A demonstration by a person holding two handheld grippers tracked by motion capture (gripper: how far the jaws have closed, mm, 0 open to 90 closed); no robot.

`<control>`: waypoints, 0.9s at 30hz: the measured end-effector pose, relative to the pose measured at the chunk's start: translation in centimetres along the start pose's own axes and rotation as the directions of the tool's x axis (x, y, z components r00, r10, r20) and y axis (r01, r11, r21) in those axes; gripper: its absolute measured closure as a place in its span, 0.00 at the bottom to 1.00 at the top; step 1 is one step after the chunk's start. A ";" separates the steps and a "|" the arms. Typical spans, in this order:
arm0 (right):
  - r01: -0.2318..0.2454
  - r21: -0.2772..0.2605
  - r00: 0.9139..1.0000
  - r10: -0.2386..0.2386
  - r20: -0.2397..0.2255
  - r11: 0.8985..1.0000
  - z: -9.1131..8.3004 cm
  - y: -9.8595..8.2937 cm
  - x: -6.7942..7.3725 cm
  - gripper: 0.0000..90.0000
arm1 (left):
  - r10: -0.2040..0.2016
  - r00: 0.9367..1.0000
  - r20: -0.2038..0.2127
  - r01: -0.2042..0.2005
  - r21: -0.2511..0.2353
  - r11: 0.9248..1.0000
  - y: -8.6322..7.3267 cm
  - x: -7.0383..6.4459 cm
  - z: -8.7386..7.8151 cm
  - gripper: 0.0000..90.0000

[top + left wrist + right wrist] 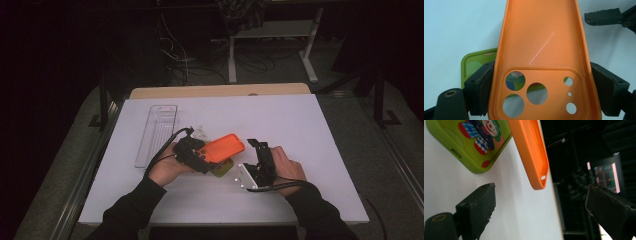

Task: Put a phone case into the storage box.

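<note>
Leftmost on the white table (300, 150), a clear plastic tray (157, 134) is lying empty, then the left gripper (210, 159) is clamping an orange phone case (224, 148) above a green phone case (223, 168), while the right gripper (257, 148) is hovering beside them, jaws apart.

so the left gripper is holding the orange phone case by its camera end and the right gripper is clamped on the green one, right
Not quite. The left gripper does grip the orange phone case by its camera end, but the right gripper is open and holds nothing. The right gripper view shows its fingers spread, apart from the green case lying on the table.
</note>
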State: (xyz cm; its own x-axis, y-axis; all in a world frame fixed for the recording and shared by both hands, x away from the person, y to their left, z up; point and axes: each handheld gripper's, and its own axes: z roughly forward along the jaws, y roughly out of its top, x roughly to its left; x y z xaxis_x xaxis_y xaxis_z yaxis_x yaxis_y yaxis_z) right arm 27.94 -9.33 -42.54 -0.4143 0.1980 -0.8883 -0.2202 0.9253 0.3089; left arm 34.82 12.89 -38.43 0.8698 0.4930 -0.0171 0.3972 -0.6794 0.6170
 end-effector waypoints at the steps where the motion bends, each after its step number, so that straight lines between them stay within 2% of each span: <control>1: 0.011 -0.004 1.000 -0.011 0.003 1.000 0.0 0.1 0.1 0.10 | 0.000 1.000 0.001 0.000 -0.001 1.000 0.0 0.0 0.0 0.18; 4: 0.026 0.001 0.999 -0.026 0.037 1.000 0.1 0.4 0.4 0.13 | 0.010 1.000 0.001 -0.010 -0.004 1.000 0.0 0.1 -0.1 0.18; 6: 0.035 -0.007 0.999 -0.035 0.033 0.999 0.3 0.6 0.4 0.14 | 0.016 1.000 0.002 -0.016 -0.002 1.000 0.1 0.2 -0.2 0.18; 8: 0.065 -0.006 0.998 -0.065 0.024 0.998 0.6 0.8 0.5 0.14 | 0.010 1.000 0.000 -0.010 -0.005 1.000 0.0 0.3 -0.3 0.18; 9: 0.108 -0.012 0.994 -0.108 0.028 0.994 0.8 0.9 0.4 0.14 | 0.010 1.000 -0.001 -0.010 -0.006 1.000 0.0 0.3 -0.4 0.18; 11: 0.119 -0.018 0.992 -0.118 0.039 0.993 1.1 1.2 0.5 0.16 | 0.014 1.000 -0.006 -0.014 -0.006 1.000 0.0 0.4 -0.4 0.18; 13: 0.154 -0.031 0.987 -0.152 0.061 0.988 1.4 1.7 0.4 0.19 | 0.012 1.000 -0.005 -0.012 -0.010 1.000 0.0 0.5 -0.5 0.18; 16: 0.162 -0.035 0.985 -0.159 0.061 0.986 1.7 2.3 0.4 0.21 | 0.012 1.000 -0.007 -0.012 -0.011 1.000 0.1 0.5 -0.6 0.18; 18: 0.194 -0.037 0.980 -0.192 0.057 0.980 1.9 2.7 0.4 0.24 | 0.004 1.000 -0.006 -0.004 -0.014 1.000 0.0 0.6 -0.7 0.18; 19: 0.165 -0.046 0.984 -0.162 0.069 0.985 2.0 2.9 0.7 0.26 | 0.008 1.000 -0.007 -0.008 -0.014 1.000 0.0 0.7 -0.7 0.18; 23: 0.180 -0.048 0.983 -0.178 0.053 0.982 2.4 3.0 0.9 0.36 | 0.010 1.000 -0.003 -0.010 -0.013 1.000 0.0 0.6 -0.8 0.18; 27: 0.198 -0.040 0.979 -0.195 0.065 0.979 2.5 2.9 1.1 0.41 | 0.017 1.000 0.001 -0.017 -0.010 1.000 0.1 0.6 -0.6 0.18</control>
State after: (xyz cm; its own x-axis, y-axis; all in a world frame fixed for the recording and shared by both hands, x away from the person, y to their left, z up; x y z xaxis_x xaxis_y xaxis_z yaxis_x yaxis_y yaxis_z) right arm 29.02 -5.61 -43.46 -0.3047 0.0343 -0.9518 -0.3333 0.9323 0.1403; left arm 35.15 13.47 -37.90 0.8766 0.4812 -0.0073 0.3796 -0.6820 0.6251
